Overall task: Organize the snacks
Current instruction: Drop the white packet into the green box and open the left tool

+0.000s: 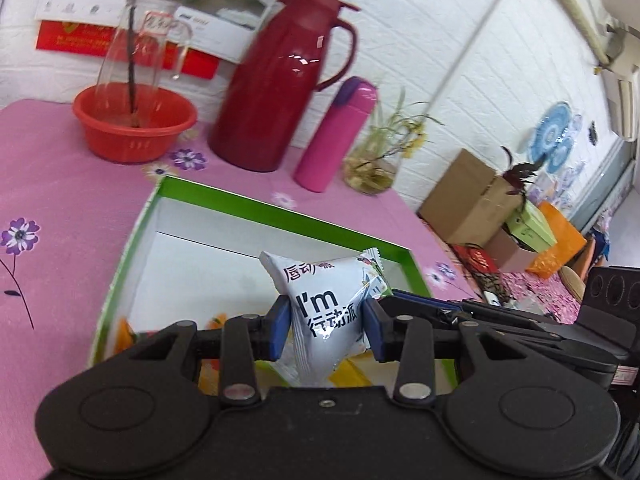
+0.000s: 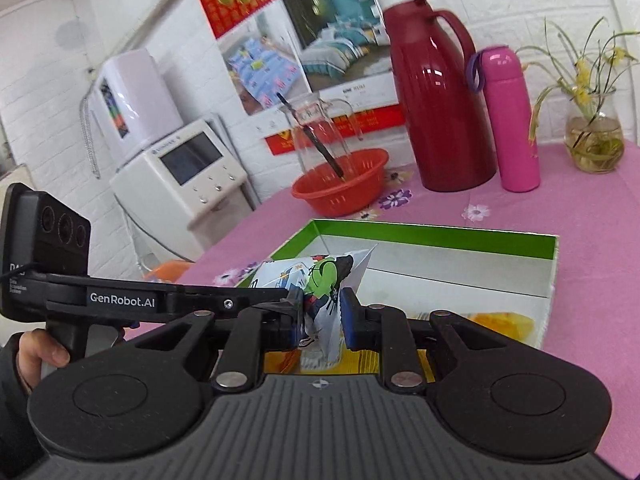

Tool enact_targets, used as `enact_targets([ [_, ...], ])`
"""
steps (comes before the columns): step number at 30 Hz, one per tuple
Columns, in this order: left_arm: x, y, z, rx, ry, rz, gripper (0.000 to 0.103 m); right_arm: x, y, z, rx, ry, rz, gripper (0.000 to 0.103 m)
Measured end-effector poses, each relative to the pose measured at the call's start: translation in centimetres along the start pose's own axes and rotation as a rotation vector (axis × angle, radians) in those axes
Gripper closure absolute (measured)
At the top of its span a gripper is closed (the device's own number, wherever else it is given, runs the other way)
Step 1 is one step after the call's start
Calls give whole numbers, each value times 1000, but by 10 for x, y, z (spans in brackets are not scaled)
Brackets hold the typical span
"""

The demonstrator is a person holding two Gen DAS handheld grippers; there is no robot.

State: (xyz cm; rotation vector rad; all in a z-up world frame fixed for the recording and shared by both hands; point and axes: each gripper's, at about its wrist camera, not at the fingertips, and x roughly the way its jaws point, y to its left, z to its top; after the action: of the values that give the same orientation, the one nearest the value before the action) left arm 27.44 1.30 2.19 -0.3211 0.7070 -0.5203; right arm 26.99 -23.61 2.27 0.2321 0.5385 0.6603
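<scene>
The green-rimmed box point(image 1: 256, 204) on the pink flowered tablecloth point(image 1: 60, 208) already held a few orange-and-yellow packets point(image 2: 496, 322) along its near edge, so the sorting looked partly done. 2 more snacks hung above it: the left gripper point(image 1: 326, 330) clamped a white snack packet point(image 1: 328, 312), the right gripper point(image 2: 320, 316) pinched a crumpled cartoon-printed packet point(image 2: 320, 280). Both grippers tilted downward over the box, side by side.
</scene>
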Motion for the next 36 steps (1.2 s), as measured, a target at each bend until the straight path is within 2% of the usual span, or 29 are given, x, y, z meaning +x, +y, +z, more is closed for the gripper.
enact_targets([
  [5, 28, 28, 11, -50, 31, 27, 103, 35, 4, 7, -87, 51, -80, 67],
  [7, 40, 37, 14, -70, 46, 41, 103, 45, 7, 8, -127, 83, -127, 61],
  [8, 43, 40, 13, -84, 47, 62, 78, 47, 9, 8, -151, 97, -148, 55],
  [10, 45, 44, 11, -104, 42, 66, 69, 45, 12, 8, -187, 84, -160, 53],
  [13, 40, 41, 10, -97, 43, 62, 54, 37, 7, 8, -172, 75, -152, 35],
  [14, 36, 39, 9, -92, 41, 64, 46, 32, 3, 7, -147, 69, -146, 25],
  [15, 33, 36, 8, -84, 38, 65, 35, 28, 0, 6, -118, 58, -139, 21],
  [16, 30, 33, 8, -72, 31, 65, 29, 23, -2, 5, -97, 47, -132, 20],
  [18, 20, 24, 6, -55, 14, 79, 6, 11, -4, 3, -64, 38, -120, 14],
  [19, 14, 19, 5, -46, 7, 89, 1, 5, -3, 2, -53, 35, -117, 13],
  [24, -24, -12, 1, 15, -20, 113, 0, -31, 8, 1, -32, 3, -98, 2],
  [30, -81, -54, -7, 102, -45, 160, 0, -80, 36, -3, -49, -16, -68, 0],
  [36, -132, -81, -45, 172, -60, 202, 0, -127, 64, -30, -109, -32, -61, 0],
])
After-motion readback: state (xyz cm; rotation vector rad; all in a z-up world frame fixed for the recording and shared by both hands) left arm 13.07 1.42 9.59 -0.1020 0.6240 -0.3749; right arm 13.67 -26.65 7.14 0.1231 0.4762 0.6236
